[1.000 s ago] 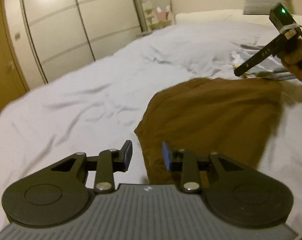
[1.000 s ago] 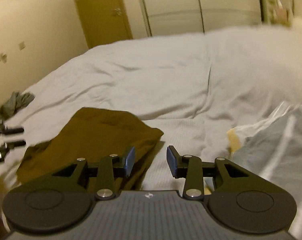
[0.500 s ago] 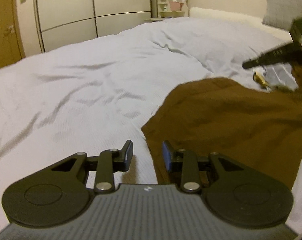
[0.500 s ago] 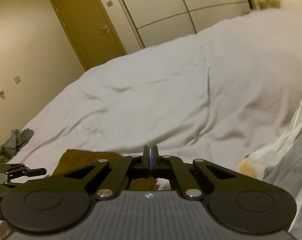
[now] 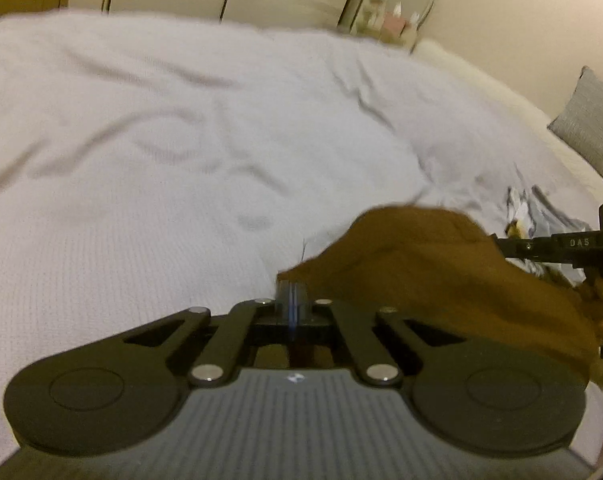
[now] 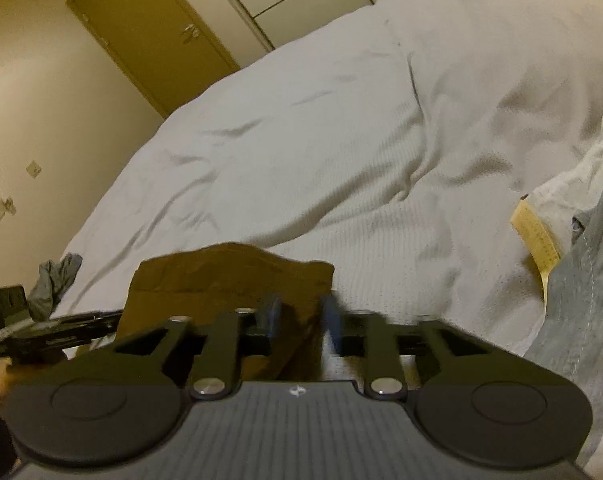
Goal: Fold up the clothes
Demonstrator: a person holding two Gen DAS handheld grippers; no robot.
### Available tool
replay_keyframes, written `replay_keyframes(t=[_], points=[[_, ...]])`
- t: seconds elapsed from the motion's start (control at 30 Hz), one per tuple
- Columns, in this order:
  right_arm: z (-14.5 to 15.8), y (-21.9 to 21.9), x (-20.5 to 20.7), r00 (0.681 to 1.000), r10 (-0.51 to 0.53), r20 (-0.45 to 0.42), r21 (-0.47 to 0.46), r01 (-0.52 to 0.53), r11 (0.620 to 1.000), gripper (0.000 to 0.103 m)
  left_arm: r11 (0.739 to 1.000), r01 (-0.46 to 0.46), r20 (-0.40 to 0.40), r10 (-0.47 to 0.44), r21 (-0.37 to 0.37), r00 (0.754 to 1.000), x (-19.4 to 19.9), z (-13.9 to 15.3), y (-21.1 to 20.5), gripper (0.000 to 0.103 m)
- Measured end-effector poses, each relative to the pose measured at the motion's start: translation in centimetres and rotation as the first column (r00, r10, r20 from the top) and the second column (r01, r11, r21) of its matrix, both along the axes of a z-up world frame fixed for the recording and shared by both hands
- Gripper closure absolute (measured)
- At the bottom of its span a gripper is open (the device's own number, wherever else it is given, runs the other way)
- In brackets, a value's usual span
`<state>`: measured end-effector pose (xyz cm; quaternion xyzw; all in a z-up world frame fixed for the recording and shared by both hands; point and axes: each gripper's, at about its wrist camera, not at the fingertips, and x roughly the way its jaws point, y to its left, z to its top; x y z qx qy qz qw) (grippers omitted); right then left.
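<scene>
The brown garment [image 5: 441, 276] is what I'm working, and it lies partly bunched on the white bedspread [image 5: 181, 160], its bulk running ahead and to the right of my left gripper [image 5: 292, 300]. That gripper is clenched, pads pressed together right at the cloth's near left corner; from my left wrist view I judge it has that corner pinched, though blur keeps me from seeing fabric between the pads.

My right gripper [image 6: 301, 322] is released, fingers apart, straddling the garment's right-hand edge, with cloth under the left finger [image 6: 271, 316] and bare bedspread under the right one. I read it as just above the fabric, holding nothing.

The garment's long axis runs across from one gripper to the other, so each has one end of it. The left has its end; the coming move turns on the right one clamping onto the edge directly beneath it, before I lift and carry both ends over for the fold.

Further right of the right gripper, a grey garment [image 6: 593, 280] with a yellow tag [image 6: 537, 240] lies well apart from the brown one. Beyond, the bedspread reaches toward a door [image 6: 149, 36].
</scene>
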<state>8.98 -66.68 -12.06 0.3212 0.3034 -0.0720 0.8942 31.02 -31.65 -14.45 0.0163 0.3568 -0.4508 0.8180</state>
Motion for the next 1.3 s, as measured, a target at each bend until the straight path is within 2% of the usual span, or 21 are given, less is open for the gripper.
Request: replay_keyframes(t=[0.1, 0.2, 0.37, 0.43, 0.47, 0.5, 0.57, 0.67, 0.73, 0.77, 0.87, 0.97, 1.07, 1.3], points=[[1.7, 0.4, -0.6, 0.999, -0.005, 0.054, -0.08, 0.009, 0.997, 0.101, 1.0, -0.012, 0.07, 0.014, -0.029, 0.997, -1.0, 1.2, 1.0, 0.103], [3.5, 0.6, -1.1, 0.994, -0.002, 0.109, -0.155, 0.019, 0.988, 0.101, 0.997, -0.058, 0.099, 0.063, -0.052, 0.993, -0.6, 1.6, 1.8, 0.103], [3.9, 0.9, 0.7, 0.993, 0.023, 0.12, -0.215, 0.003, 0.977, 0.102, 0.995, -0.079, 0.054, 0.083, -0.064, 0.995, 1.0, 1.2, 1.6, 0.103], [3.3, 0.8, 1.7, 0.995, 0.026, 0.098, -0.233, -0.003, 0.972, 0.101, 0.996, -0.062, 0.0, 0.062, -0.063, 0.998, 1.5, 0.8, 1.1, 0.103], [2.7, 0.7, 2.1, 0.997, 0.024, 0.074, -0.237, -0.005, 0.972, 0.101, 0.996, -0.056, -0.022, 0.055, -0.063, 0.998, 1.7, 0.6, 0.9, 0.098], [2.1, 0.5, 2.3, 0.999, 0.02, 0.05, -0.231, -0.008, 0.973, 0.101, 0.997, -0.049, -0.039, 0.047, -0.062, 0.998, 2.0, 0.4, 0.8, 0.085], [1.1, 0.2, 2.2, 1.0, 0.017, 0.025, -0.214, -0.012, 0.977, 0.101, 0.997, -0.038, -0.067, 0.034, -0.062, 0.997, 2.4, 0.0, 0.5, 0.075], [0.2, 0.6, 1.7, 1.0, 0.029, 0.009, -0.207, -0.026, 0.978, 0.101, 1.0, -0.009, -0.123, 0.007, -0.015, 0.992, 3.1, -1.0, -0.8, 0.076], [0.1, 0.6, 1.5, 1.0, 0.028, 0.009, -0.2, -0.025, 0.979, 0.101, 1.0, 0.006, -0.11, -0.008, -0.02, 0.994, 2.7, -0.9, -0.9, 0.083], [0.2, 0.5, 1.5, 1.0, 0.025, 0.012, -0.195, -0.022, 0.981, 0.101, 1.0, 0.014, -0.104, -0.016, -0.022, 0.994, 2.6, -0.9, -0.9, 0.103], [0.8, 0.7, 1.4, 0.999, 0.017, 0.029, -0.194, -0.011, 0.981, 0.101, 0.999, 0.036, -0.083, -0.038, -0.029, 0.996, 2.1, -0.8, -1.0, 0.103], [2.3, 1.0, 0.6, 0.996, 0.004, 0.093, -0.219, 0.016, 0.976, 0.101, 0.996, -0.021, -0.019, 0.019, -0.092, 1.0, 1.6, 0.6, 0.8, 0.103], [3.5, 0.9, 0.2, 0.988, -0.003, 0.155, -0.23, 0.039, 0.972, 0.102, 0.991, -0.075, -0.012, 0.074, -0.108, 0.997, 2.3, 0.5, 1.5, 0.103], [1.5, 0.6, 2.0, 0.994, -0.005, 0.108, -0.235, 0.031, 0.971, 0.102, 0.995, -0.099, -0.029, 0.098, -0.027, 0.995, 2.8, -1.1, 0.6, 0.103]])
